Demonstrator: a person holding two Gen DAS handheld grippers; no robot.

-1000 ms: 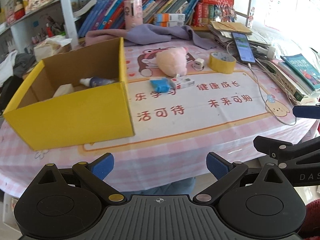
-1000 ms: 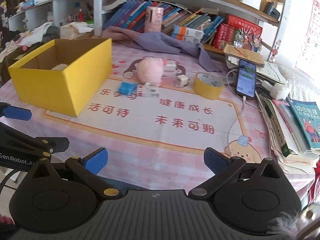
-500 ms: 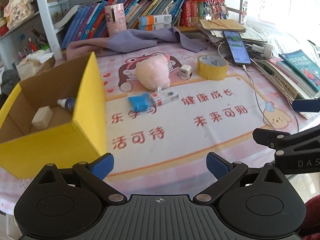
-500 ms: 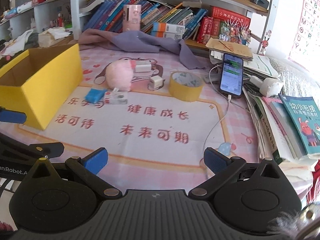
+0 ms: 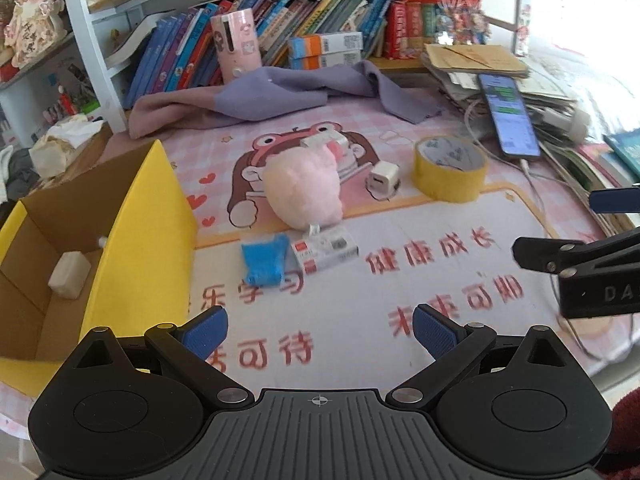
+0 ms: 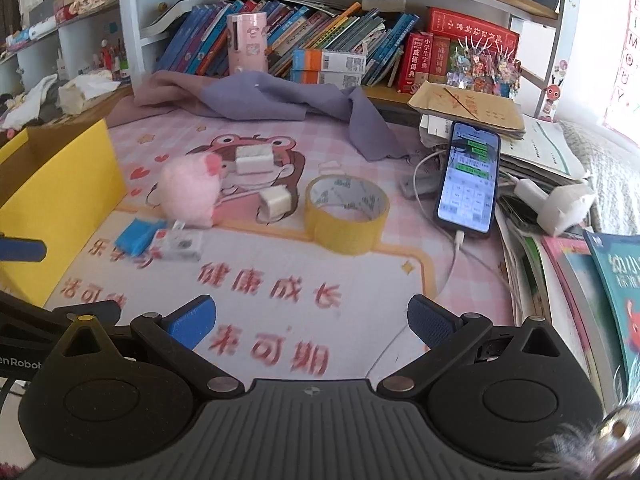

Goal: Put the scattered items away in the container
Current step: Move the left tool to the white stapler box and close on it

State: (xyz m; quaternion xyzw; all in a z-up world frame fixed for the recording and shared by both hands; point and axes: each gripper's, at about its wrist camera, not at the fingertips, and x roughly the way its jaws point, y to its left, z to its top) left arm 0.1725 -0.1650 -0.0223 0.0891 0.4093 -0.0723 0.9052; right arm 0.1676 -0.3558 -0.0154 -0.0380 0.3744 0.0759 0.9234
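The yellow cardboard box point(image 5: 152, 248) point(image 6: 60, 184) stands at the left with a pale block point(image 5: 70, 274) inside. Scattered on the pink mat lie a fluffy pink plush point(image 5: 304, 188) point(image 6: 190, 192), a blue packet point(image 5: 264, 260) point(image 6: 136, 236), a small red-and-white carton point(image 5: 324, 250) point(image 6: 180, 244), a white charger cube point(image 5: 384, 178) point(image 6: 276, 202), a white block point(image 6: 254, 160) and a yellow tape roll point(image 5: 450, 168) point(image 6: 346, 214). My left gripper point(image 5: 320, 326) is open and empty, short of the blue packet. My right gripper point(image 6: 312, 316) is open and empty, in front of the tape roll.
A purple cloth point(image 5: 280, 100) lies at the back before shelves of books point(image 6: 320, 40) and a pink cylinder point(image 5: 238, 46). A phone point(image 6: 470, 180) on a cable and stacked books and papers point(image 6: 580, 260) crowd the right side. The right gripper's arm point(image 5: 580, 256) shows in the left wrist view.
Both grippers have moved forward over the mat toward the scattered items, staying open. The box has slid to the left edge of both views.
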